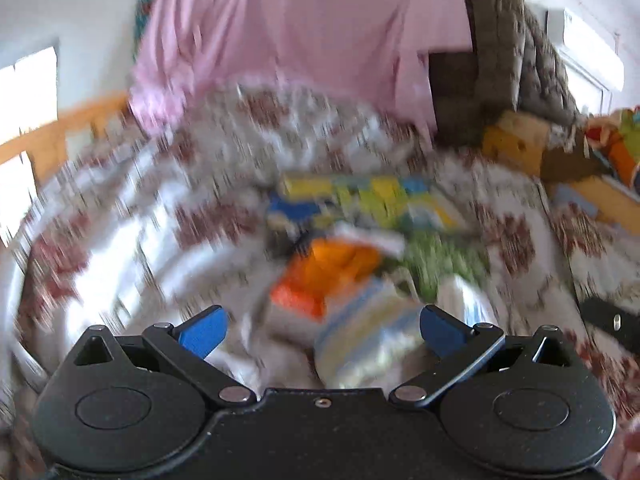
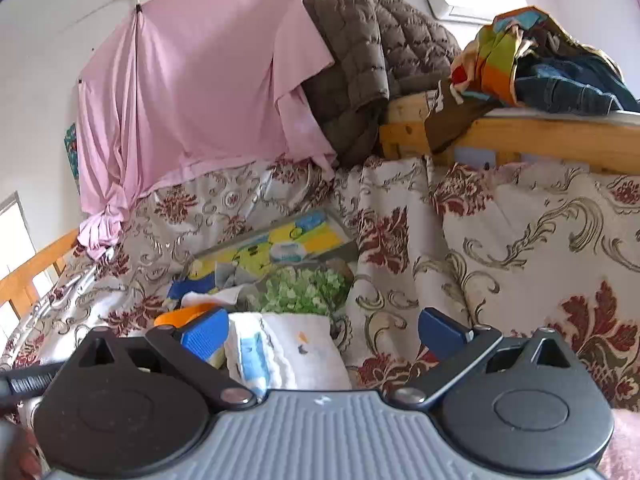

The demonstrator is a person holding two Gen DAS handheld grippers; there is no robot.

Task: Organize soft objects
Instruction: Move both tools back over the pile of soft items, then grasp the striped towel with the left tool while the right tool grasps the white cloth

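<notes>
Through the left wrist camera we are seeing heavy motion blur. Our left gripper (image 1: pixel 322 330) is standing wide open with nothing between its blue fingers (image 1: pixel 202 334). It is hovering over a bed spread with a floral bedspread (image 1: pixel 120 216). Just ahead of it a rolled striped cloth (image 1: pixel 368 344) is lying near the right-hand finger, though we cannot tell whether they are touching. Beyond the roll an orange cloth (image 1: pixel 328 272) and a green patterned cloth (image 1: pixel 444 260) are lying side by side, with a flat yellow and blue box (image 1: pixel 360 200) behind them. A pink sheet (image 1: pixel 288 40) is hanging at the back.

Through the right wrist camera everything is showing sharply. Our right gripper (image 2: pixel 324 332) is also gaping wide, holding nothing. A folded white cloth (image 2: pixel 288 352) with a blue print is lying on the bedspread between its fingers, closer to the left-hand one. The green patterned cloth (image 2: pixel 304 288) is sitting just behind it, the orange cloth (image 2: pixel 180 314) is peeking out on the left, and the box (image 2: pixel 276 244) is lying further back. A brown quilted jacket (image 2: pixel 372 64) is draping over a wooden rail (image 2: pixel 540 136), where more clothes (image 2: pixel 540 64) are piling up.
</notes>
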